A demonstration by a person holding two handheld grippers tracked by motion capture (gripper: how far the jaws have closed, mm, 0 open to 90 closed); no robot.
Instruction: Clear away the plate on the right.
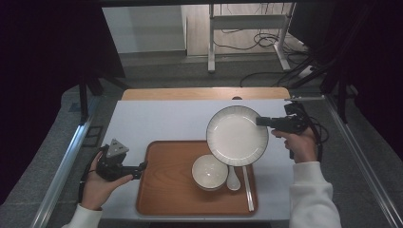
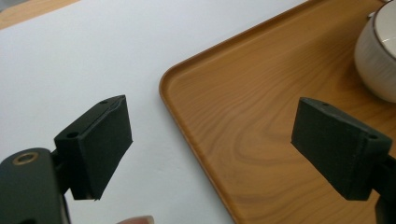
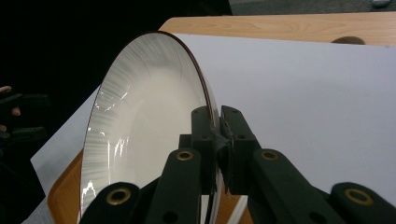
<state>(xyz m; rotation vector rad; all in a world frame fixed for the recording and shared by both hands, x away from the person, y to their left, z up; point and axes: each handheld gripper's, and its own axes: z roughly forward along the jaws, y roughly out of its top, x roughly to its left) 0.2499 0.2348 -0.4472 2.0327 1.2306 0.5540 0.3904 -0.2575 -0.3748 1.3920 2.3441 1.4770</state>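
Nearest the high view's lower edge come the person's two white sleeves, one at the lower left and one at the lower right. White surface fills the middle of that frame, with a strip of bare wood along its far edge. On it, in the lower centre, lies the wooden tray, its left corner also seen in the left gripper view. Above the tray's upper right corner, right of centre in the frame, hangs the white plate, lifted off the surface and held by its right rim; in the right gripper view it stands on edge at the left of centre. On the tray, just below the plate, sits a small white bowl, with a white spoon beside it to the right. Right gripper has its fingers pinching the plate's rim. Left gripper, at the lower left beside the tray's left edge, has its fingers spread with nothing between them.
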